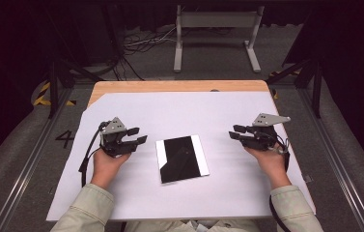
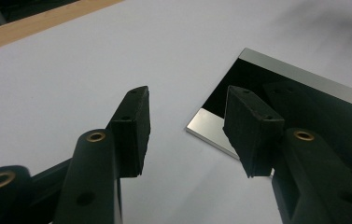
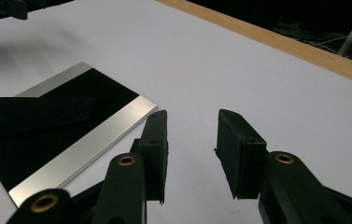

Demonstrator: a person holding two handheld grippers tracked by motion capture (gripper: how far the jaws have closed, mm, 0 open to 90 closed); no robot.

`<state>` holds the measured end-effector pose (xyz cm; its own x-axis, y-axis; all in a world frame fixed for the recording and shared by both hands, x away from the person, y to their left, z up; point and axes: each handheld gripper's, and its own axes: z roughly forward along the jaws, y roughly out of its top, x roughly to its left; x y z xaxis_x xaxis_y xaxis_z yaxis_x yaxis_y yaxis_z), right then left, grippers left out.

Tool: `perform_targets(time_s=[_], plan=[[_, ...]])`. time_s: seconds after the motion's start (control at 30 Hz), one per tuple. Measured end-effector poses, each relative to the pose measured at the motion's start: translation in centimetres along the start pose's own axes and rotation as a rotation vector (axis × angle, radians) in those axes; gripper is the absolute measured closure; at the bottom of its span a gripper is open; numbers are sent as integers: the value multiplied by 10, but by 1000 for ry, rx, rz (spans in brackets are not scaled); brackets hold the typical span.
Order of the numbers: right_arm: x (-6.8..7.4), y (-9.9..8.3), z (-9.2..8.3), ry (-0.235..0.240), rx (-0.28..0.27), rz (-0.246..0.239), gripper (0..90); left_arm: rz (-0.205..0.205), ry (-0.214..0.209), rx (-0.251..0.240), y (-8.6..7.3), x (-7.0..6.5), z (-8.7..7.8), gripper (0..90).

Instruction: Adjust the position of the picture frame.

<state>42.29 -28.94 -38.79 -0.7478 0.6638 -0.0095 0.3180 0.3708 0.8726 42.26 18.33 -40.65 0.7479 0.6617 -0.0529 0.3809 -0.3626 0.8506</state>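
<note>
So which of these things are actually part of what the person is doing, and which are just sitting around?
Part of the job:
- black glossy plate with silver edges, lying flat mid-table
- left hand-held gripper, open, beside the plate
- right hand-held gripper, open, on its other side

Just around:
- white sheet covering the wooden table
- white metal stand on the floor behind
- loose cables

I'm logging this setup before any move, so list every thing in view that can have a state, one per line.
Mirror plate: flat on the white sheet, between the two grippers, untouched, glossy face up.
Left gripper: open, fingers empty, beside the plate's left edge.
Right gripper: open, fingers empty, to the right of the plate.
White sheet: spread flat over the wooden table.
</note>
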Motion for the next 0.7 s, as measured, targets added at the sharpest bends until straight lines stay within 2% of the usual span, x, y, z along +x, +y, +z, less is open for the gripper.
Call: perform_targets(time_s=[0.13,0.2,0.27,0.4,0.47,0.57,0.6,0.7], plan=[[3,1,-2,3,-3,-4,637,-13,1,8,2,0,2,515],[4,1,-3,6,4,-8,637,-59,-34,-1,3,1,3,507],[5,0,-4,7,2,-9,640,-83,-51,-10,6,0,4,504],[10,0,-7,16,2,-15,657,-90,-61,-12,12,-1,6,506],[15,0,-9,26,18,-33,691,-97,-53,8,16,-3,9,545],[19,1,-10,35,26,-43,715,-87,-57,32,20,-7,12,582],[22,1,-12,40,32,-51,734,-52,-67,37,22,-11,14,619],[25,2,-14,45,37,-56,746,-35,-68,34,24,-14,16,654]])
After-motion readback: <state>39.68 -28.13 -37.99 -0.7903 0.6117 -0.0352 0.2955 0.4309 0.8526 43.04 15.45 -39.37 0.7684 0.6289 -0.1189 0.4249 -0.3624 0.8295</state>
